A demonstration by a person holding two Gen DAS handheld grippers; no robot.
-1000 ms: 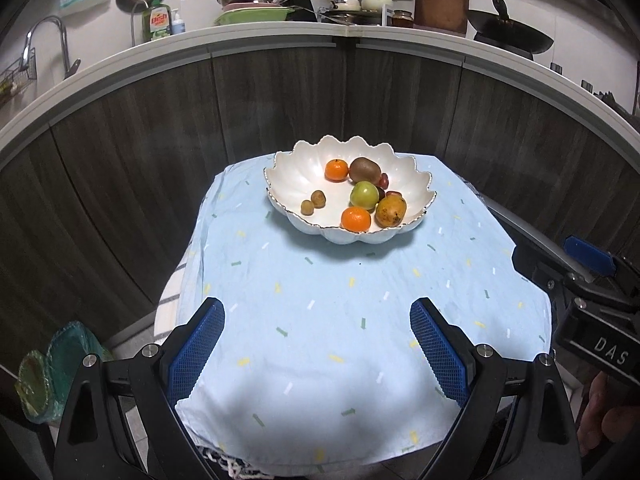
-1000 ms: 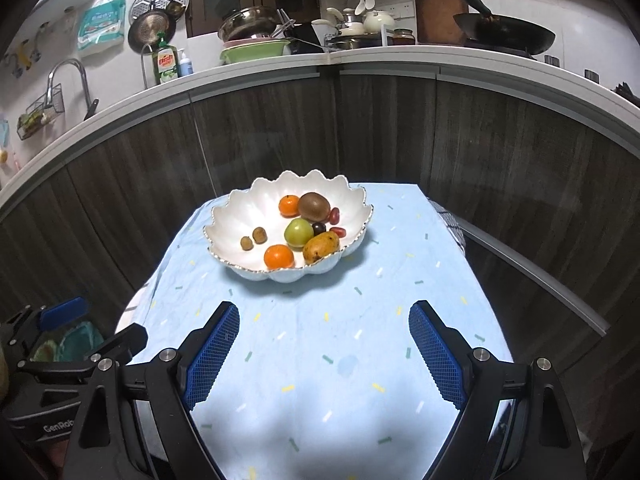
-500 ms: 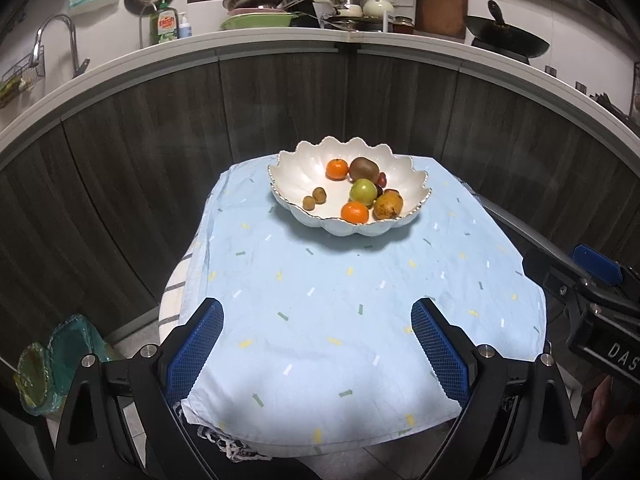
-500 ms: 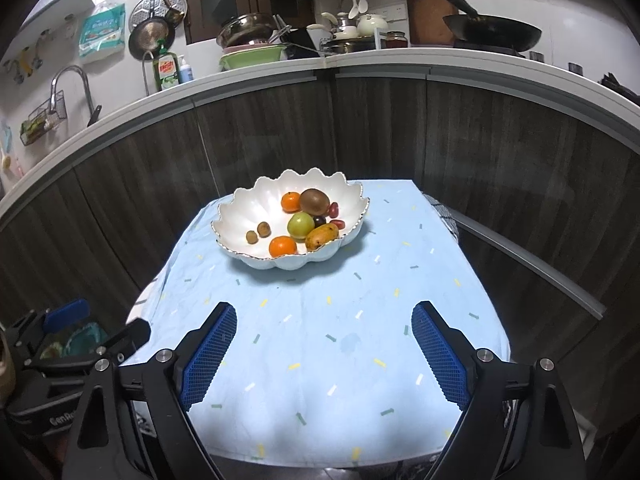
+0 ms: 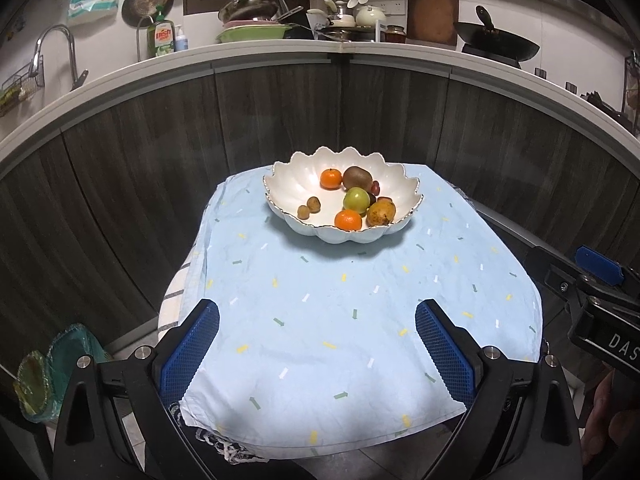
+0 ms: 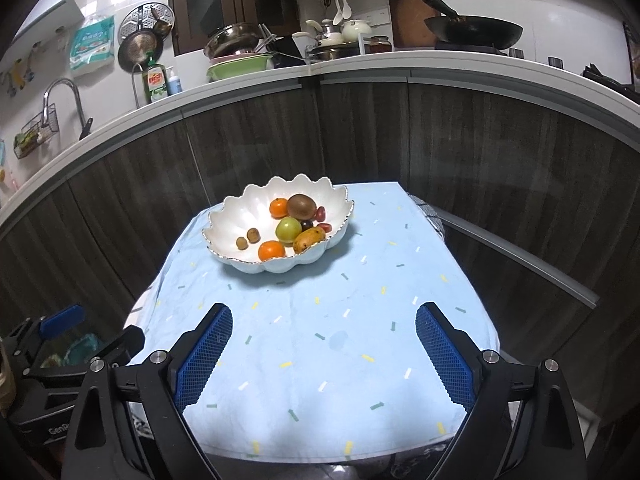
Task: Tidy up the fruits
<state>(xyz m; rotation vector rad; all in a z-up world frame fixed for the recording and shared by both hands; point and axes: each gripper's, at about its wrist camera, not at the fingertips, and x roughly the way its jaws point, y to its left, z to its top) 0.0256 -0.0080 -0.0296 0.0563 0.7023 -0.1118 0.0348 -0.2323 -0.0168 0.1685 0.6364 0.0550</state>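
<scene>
A white scalloped bowl (image 5: 294, 184) stands at the far end of a small table under a light blue cloth (image 5: 340, 312). It holds two oranges (image 5: 348, 219), a kiwi (image 5: 357, 177), a green fruit (image 5: 356, 199), a yellow mango (image 5: 381, 213), two small brown fruits (image 5: 308, 208) and some red and dark ones. The bowl also shows in the right wrist view (image 6: 236, 224). My left gripper (image 5: 316, 350) is open and empty over the cloth's near edge. My right gripper (image 6: 324, 354) is open and empty, also at the near edge, far from the bowl.
Dark wood cabinet fronts (image 5: 280, 120) curve behind the table under a white counter with dishes, a wok (image 5: 496, 40) and a sink tap (image 5: 60, 52). A green bag (image 5: 48, 372) lies on the floor at the left.
Both grippers have drawn back from the bowl and risen, so the bowl looks smaller and the cloth's near edge shows. Both stay open and empty.
</scene>
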